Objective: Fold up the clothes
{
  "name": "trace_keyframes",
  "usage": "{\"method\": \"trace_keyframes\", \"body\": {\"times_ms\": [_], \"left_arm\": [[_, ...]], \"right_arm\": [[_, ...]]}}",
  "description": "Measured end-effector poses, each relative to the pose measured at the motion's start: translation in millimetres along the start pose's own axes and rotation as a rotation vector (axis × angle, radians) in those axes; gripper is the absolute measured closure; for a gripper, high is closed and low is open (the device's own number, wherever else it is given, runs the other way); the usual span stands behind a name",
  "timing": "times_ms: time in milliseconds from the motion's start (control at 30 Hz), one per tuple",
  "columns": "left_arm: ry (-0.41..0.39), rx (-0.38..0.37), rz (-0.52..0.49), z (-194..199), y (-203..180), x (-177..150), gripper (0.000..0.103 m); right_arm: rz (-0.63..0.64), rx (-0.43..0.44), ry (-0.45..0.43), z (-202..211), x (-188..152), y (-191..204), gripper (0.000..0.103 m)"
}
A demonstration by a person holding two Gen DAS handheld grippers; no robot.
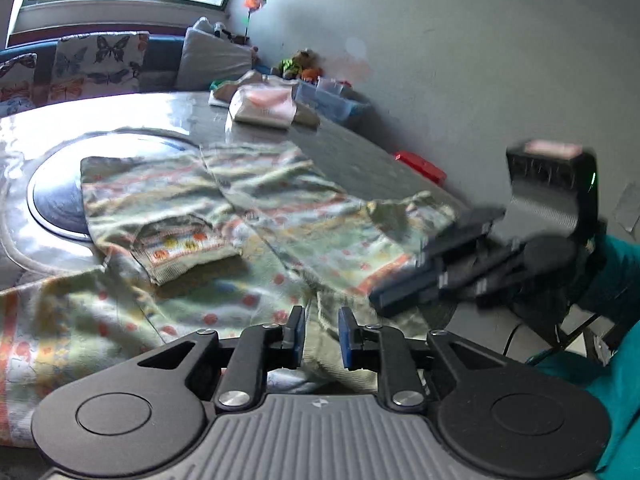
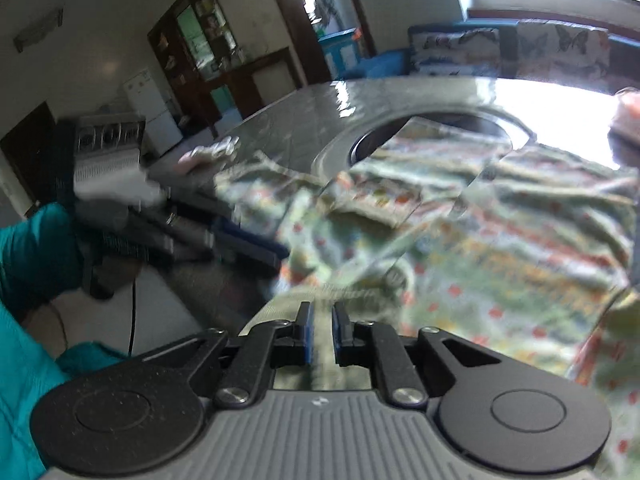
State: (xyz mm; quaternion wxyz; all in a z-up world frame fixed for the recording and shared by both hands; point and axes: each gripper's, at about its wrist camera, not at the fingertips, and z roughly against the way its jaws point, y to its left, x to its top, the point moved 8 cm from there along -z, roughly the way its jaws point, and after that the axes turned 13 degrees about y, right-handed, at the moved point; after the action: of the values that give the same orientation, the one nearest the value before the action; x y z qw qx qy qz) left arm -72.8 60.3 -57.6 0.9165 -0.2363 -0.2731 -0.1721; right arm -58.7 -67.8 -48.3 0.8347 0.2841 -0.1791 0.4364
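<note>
Glossy desk (image 1: 360, 152) carries patterned garment (image 1: 248, 216) ahead of my jaws, sleeve folded in, hem loose; left gripper (image 1: 321, 334) and right gripper (image 2: 321, 330) each pinch its near edge.

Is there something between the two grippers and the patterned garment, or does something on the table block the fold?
Nothing visible does. The left gripper and right gripper each have garment fabric between their fingers. The folded pile lies apart, farther back on the table.
</note>
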Motion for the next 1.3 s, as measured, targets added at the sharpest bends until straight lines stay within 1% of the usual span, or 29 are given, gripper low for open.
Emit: {"method": "trace_keyframes", "body": {"times_ms": [100, 200, 333, 367, 467, 567, 633, 700, 800, 867, 967, 1067, 1167, 1300], "left_arm": [[0.035, -0.011, -0.012, -12.9, -2.8, -5.2, 0.083], [0.053, 0.001, -0.026, -18.4, -3.7, -9.3, 0.083], [0.061, 0.003, -0.021, -19.7, -2.3, -11.0, 0.083], [0.061, 0.003, -0.021, -19.5, -2.2, -11.2, 0.083], [0.058, 0.000, -0.022, -17.5, -2.1, -10.5, 0.082], [0.057, -0.005, -0.025, -18.3, -3.2, -9.1, 0.081], [0.060, -0.005, -0.026, -19.7, -4.0, -9.2, 0.081], [0.058, -0.004, -0.025, -18.9, -4.3, -9.0, 0.080], [0.052, 0.000, -0.025, -13.9, -3.7, -8.7, 0.080], [0.046, 0.007, -0.026, -10.1, -1.9, -7.4, 0.078], [0.025, 0.019, -0.025, -5.7, 0.5, -2.4, 0.076], [0.000, 0.025, -0.020, -3.2, 2.1, 4.0, 0.074], [-0.008, 0.023, -0.021, -4.1, 1.1, 6.5, 0.072], [-0.007, 0.020, -0.022, -6.6, 1.1, 7.9, 0.071]], "right_arm": [[-0.006, -0.039, -0.002, -7.2, 8.9, -7.7, 0.093], [0.009, -0.070, 0.010, -20.8, 15.1, -9.9, 0.093], [0.028, -0.071, 0.062, -39.4, 14.3, -11.4, 0.093], [0.033, -0.071, 0.062, -38.7, 15.1, -11.3, 0.093], [0.038, -0.084, 0.040, -33.6, 22.2, -12.7, 0.093], [0.038, -0.121, -0.001, -32.4, 36.8, -16.9, 0.093], [0.043, -0.146, -0.014, -38.5, 44.2, -18.5, 0.093], [0.049, -0.155, 0.002, -48.5, 46.3, -20.2, 0.092], [0.060, -0.176, 0.046, -60.9, 40.3, -23.1, 0.093], [0.083, -0.186, 0.046, -58.5, 39.5, -20.5, 0.093], [0.080, -0.185, 0.017, -52.8, 46.5, -20.6, 0.092], [0.046, -0.206, 0.002, -56.9, 55.0, -30.4, 0.091], [0.010, -0.209, 0.026, -65.2, 55.2, -40.8, 0.090], [0.009, -0.230, 0.007, -64.1, 62.2, -44.5, 0.090]]}}
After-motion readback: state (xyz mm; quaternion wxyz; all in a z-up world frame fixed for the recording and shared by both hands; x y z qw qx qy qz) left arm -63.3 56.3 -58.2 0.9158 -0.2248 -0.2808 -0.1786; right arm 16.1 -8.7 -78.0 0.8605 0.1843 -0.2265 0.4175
